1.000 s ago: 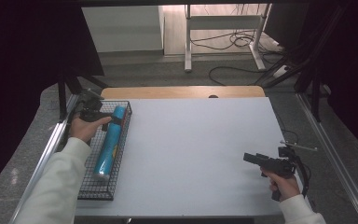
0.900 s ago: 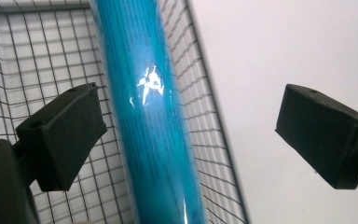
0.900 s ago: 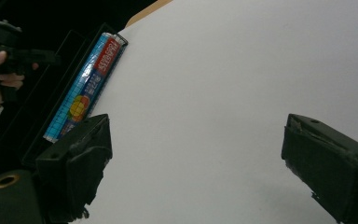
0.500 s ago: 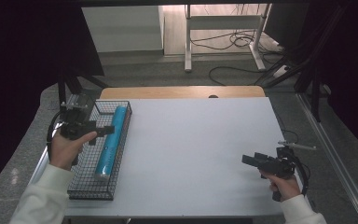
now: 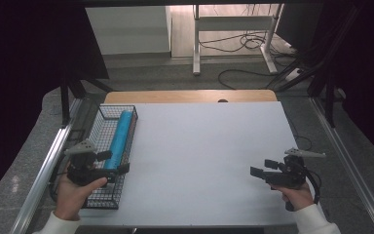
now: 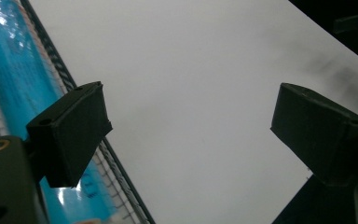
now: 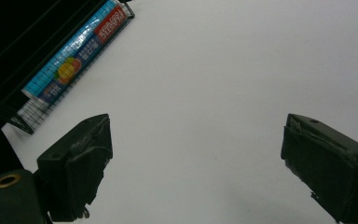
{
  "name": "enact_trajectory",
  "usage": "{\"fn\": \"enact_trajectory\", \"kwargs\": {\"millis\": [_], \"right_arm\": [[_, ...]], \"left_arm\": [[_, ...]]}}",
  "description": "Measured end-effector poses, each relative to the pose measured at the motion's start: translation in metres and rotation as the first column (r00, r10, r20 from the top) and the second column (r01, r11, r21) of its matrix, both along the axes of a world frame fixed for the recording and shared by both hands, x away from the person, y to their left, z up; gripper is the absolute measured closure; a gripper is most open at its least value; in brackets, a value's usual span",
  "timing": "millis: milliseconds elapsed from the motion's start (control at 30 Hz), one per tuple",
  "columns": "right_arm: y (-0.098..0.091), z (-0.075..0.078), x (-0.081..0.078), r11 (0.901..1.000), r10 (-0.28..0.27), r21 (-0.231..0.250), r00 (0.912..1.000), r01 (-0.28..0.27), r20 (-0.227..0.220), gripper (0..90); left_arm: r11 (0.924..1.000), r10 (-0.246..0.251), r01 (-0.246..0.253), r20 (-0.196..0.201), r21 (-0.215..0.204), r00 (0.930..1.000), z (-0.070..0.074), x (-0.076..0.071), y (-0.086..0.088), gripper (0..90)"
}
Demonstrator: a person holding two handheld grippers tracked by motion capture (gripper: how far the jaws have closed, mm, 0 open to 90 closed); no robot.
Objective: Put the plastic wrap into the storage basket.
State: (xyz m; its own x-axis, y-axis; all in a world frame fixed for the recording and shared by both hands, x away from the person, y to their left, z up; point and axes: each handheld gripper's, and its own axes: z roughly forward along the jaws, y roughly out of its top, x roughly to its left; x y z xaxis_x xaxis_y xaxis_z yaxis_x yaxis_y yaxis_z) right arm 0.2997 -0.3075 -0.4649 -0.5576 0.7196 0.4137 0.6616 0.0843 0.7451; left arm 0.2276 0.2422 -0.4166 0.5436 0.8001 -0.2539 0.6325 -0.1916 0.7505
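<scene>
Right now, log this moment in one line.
left tongs: open, over basket | right tongs: open, over table | blue tube: in basket

A long blue tube (image 5: 119, 138) lies flat in my wire basket (image 5: 100, 130). It rests along the basket's right wall.

Long blue plastic-wrapped tube (image 5: 119, 139) lies lengthwise in the black wire mesh basket (image 5: 96, 127), at the white table's (image 5: 204, 161) left edge. Left gripper (image 5: 113, 163) sits over the basket's near end, tube just ahead-left of its jaws. Right gripper (image 5: 263, 168) well apart, near-right over bare table.
</scene>
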Motion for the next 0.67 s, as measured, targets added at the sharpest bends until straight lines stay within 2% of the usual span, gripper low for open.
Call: {"fn": "enact_trajectory", "kwargs": {"millis": [133,167,200,300,467,667], "right_arm": [[0.003,-0.001,-0.002,0.9990,0.015,-0.042,0.9997,-0.015,0.019,9.1],[0.005,-0.002,-0.003,0.9978,0.025,-0.062,0.9993,-0.023,0.030,9.1],[0.005,-0.002,-0.003,0.9978,0.025,-0.062,0.9993,-0.023,0.030,9.1],[0.007,-0.002,-0.004,0.9958,0.037,-0.085,0.9983,-0.033,0.044,9.1],[0.006,-0.003,-0.005,0.9943,0.037,-0.102,0.9976,-0.031,0.058,9.1],[0.004,-0.003,-0.007,0.9947,0.026,-0.101,0.9967,-0.018,0.076,9.1]], "left_arm": [[0.9974,-0.031,0.031,-0.005,0.065,0.9995,-0.011,-0.009,-0.016,11.2],[0.9965,-0.036,0.036,-0.007,0.075,0.9993,-0.013,-0.011,-0.019,11.2],[0.9958,-0.041,0.042,-0.009,0.081,0.9991,-0.015,-0.012,-0.021,11.2],[0.9953,-0.050,0.051,-0.014,0.082,0.9987,-0.018,-0.012,-0.025,11.2],[0.9957,-0.036,0.037,-0.010,0.085,0.9993,-0.018,-0.011,-0.024,11.3],[0.9950,-0.036,0.036,-0.009,0.093,0.9993,-0.019,-0.009,-0.025,11.2]]}}
